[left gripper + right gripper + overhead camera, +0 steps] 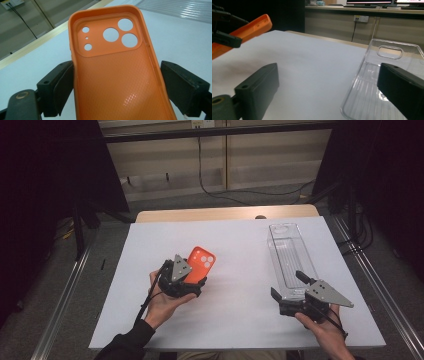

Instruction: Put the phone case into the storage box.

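Left gripper [192,282] is clamped on the orange phone case [200,264], jaws pressing its two long side walls about halfway down, camera-hole end pointing away and lifted off the white sheet [235,285]. In the left gripper view the open inner face of the case [117,82] looks up at the camera, walls squeezed between the pads. Right gripper [292,295] is wide open and holds nothing; its jaws sit either side of the near end of the clear phone case [290,260], which lies flat on the sheet at the right side of the desk [225,214], well apart from the orange one. In the right gripper view the clear case [372,82] lies by the right jaw, not between the pads yet.

Risks, as I judge them:
- Orange case is soft; the side pinch could bow the walls, so it may pop out or twist when moved.
- It is held at mid-length only, so it could pivot in the grip if its end bumps something.
- Clear case is thin and slick and lies flat, so closing on it may skid it across the sheet or clip one edge and flip it.
- Its edges are hard to read, so misalignment is likely.
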Tool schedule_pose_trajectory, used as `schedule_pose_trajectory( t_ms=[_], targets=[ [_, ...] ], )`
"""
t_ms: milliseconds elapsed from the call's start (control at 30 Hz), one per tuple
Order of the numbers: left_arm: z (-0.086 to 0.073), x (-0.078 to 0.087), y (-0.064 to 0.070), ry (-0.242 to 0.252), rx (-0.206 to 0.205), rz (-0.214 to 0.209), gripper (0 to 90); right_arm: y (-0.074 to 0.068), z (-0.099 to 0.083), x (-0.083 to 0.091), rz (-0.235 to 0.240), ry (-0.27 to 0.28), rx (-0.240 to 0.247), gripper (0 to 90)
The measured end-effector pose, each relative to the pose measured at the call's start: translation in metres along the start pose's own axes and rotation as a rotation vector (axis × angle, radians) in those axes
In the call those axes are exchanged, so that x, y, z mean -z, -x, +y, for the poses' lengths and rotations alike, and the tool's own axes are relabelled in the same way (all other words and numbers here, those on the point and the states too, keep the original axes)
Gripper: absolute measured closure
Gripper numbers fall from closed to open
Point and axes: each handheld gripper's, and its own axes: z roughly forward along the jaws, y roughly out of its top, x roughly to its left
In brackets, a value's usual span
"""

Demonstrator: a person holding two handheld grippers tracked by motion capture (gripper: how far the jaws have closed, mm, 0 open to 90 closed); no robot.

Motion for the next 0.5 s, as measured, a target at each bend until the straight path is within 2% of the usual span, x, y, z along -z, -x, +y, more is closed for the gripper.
schedule_pose_trajectory(
  t_ms=[200, 267, 500],
  targets=[
    [0.003, 0.000, 0.007, 0.004, -0.014, -0.012, 14.0, -0.006, 0.004, -0.009, 0.033, 0.013, -0.014, 4.0],
    [0.003, 0.000, 0.009, 0.007, -0.016, -0.013, 14.0, -0.010, 0.006, -0.012, 0.035, 0.032, -0.035, 2.9],
    [0.005, 0.000, 0.014, 0.010, -0.028, -0.025, 14.0, -0.016, 0.011, -0.017, 0.052, 0.050, -0.080, 1.7]
  ],
)
